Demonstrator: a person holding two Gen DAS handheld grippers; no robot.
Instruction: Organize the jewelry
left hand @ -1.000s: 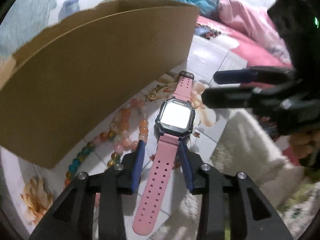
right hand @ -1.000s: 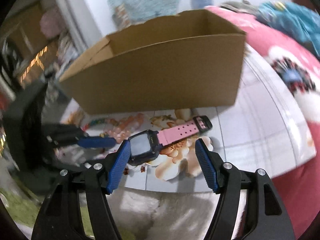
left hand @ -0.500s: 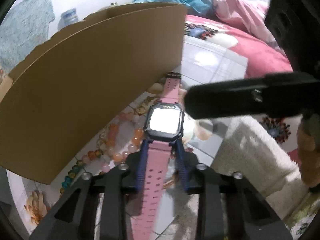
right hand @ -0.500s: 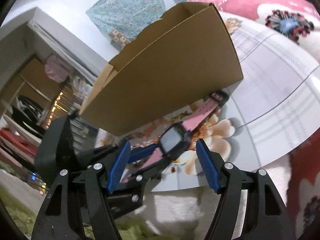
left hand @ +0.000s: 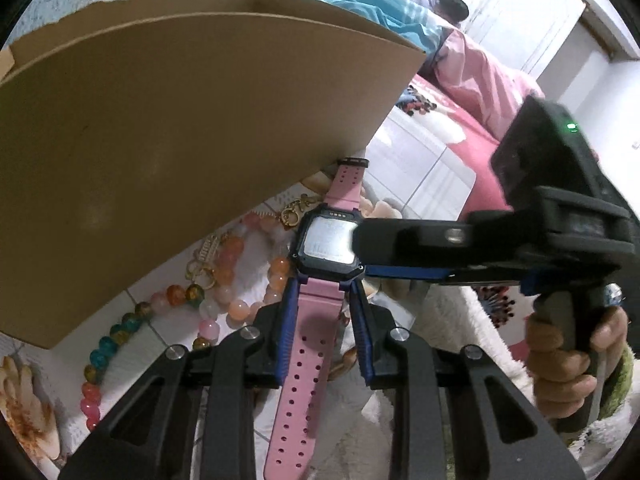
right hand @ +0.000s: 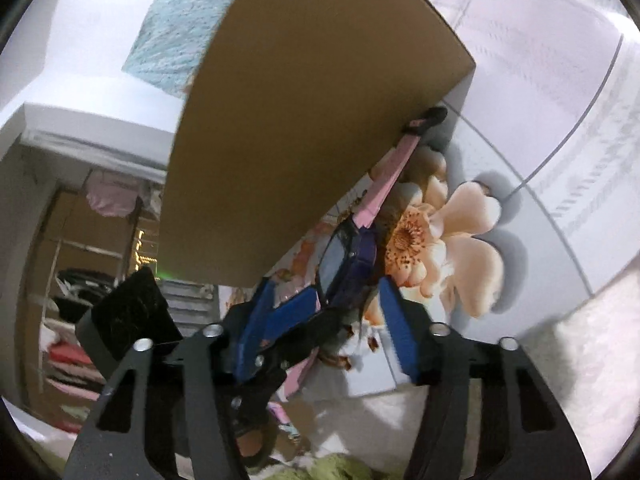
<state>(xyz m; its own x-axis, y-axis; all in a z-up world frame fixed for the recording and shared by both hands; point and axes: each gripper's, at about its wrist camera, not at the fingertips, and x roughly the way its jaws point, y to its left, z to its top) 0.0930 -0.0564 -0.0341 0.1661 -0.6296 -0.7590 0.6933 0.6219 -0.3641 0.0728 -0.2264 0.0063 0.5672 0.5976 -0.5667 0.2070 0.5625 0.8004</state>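
A pink-strapped smartwatch with a dark square case is held off the flowered tabletop. My left gripper is shut on its lower strap just below the case. The watch also shows in the right wrist view, tilted on edge. My right gripper is open, rolled sideways, its blue pads either side of the watch case and the left gripper's tip. In the left wrist view the right gripper reaches in from the right, one finger above and one below the case. A brown cardboard box stands just behind.
Bead bracelets in orange, pink and green, and a gold clasp, lie on the table by the box's foot. A white fluffy cloth covers the near right edge. A red and pink bed stands behind.
My left gripper has closed on the strap and lifted the watch. My right gripper has rolled sideways and moved in until its open fingers bracket the watch case.
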